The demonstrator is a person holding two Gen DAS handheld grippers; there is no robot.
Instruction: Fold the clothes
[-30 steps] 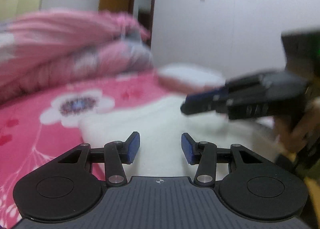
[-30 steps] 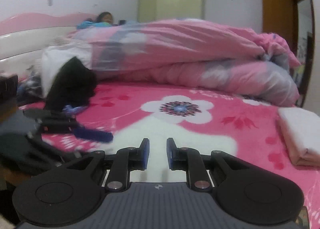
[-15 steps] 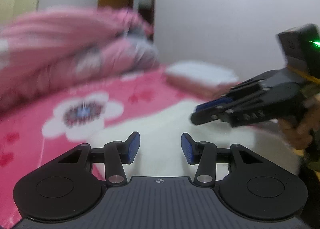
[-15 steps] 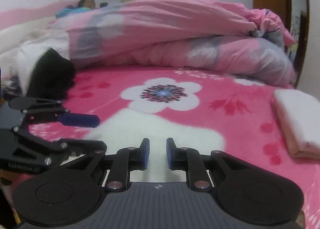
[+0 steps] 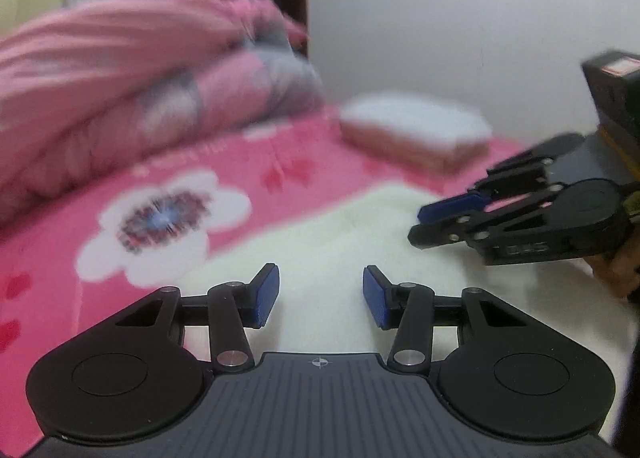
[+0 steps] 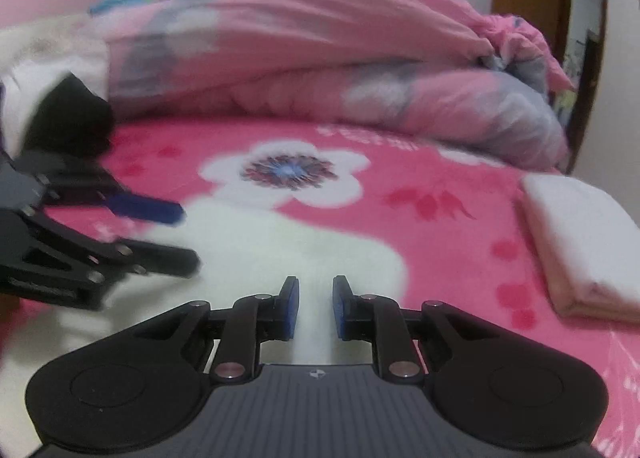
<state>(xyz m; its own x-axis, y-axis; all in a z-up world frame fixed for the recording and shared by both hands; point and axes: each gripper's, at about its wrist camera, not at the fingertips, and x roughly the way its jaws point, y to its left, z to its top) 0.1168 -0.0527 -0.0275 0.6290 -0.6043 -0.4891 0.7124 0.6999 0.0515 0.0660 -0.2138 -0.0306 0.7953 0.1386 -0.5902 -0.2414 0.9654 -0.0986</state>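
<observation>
From the left wrist, the left claw [image 5: 319, 295] hangs half open and empty over the fluffy white cloth [image 5: 360, 242] spread flat on the pink flowered bed blanket [image 5: 60, 250], and one folded white and pink cloth [image 5: 416, 130] already sits done near the wall. From the right wrist, the right claw [image 6: 316, 308] has a narrow gap with nothing pinched, so I think this cloth's folding has not started yet
</observation>
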